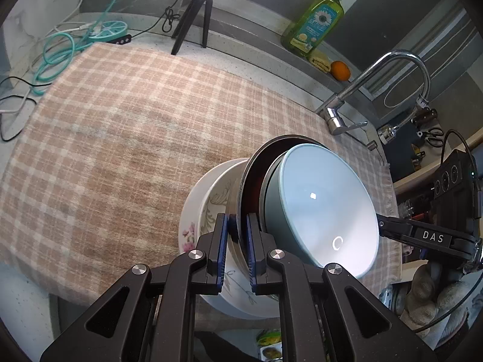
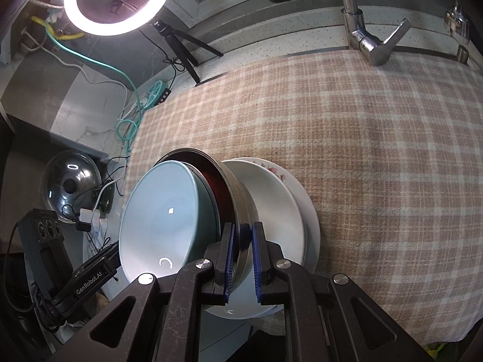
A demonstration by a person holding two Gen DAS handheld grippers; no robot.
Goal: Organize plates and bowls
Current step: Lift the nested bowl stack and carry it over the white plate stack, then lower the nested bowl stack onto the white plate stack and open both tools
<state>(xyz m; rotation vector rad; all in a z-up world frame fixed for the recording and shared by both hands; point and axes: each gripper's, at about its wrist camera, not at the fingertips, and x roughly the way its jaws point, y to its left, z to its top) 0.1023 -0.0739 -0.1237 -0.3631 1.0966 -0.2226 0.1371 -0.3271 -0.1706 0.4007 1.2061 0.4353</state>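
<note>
A metal bowl with a dark red inside (image 1: 252,181) (image 2: 238,193) is tilted on edge, with a pale blue bowl (image 1: 320,205) (image 2: 163,211) nested in it. Both lean over white floral plates (image 1: 196,211) (image 2: 283,199) stacked on the checked cloth. My left gripper (image 1: 237,226) is shut on the metal bowl's rim from one side. My right gripper (image 2: 243,241) is shut on the same rim from the opposite side. Each gripper shows in the other's view, the right one (image 1: 422,235) and the left one (image 2: 93,274).
A pink checked cloth (image 1: 126,126) (image 2: 377,150) covers the counter. A tripod (image 1: 196,15), cables (image 1: 57,54) and a ring light (image 2: 117,3) stand behind. A tap (image 1: 377,90) (image 2: 368,42), a soap bottle (image 1: 317,21) and an orange (image 1: 340,71) are near the sink. A glass lid (image 2: 71,181) lies at the left.
</note>
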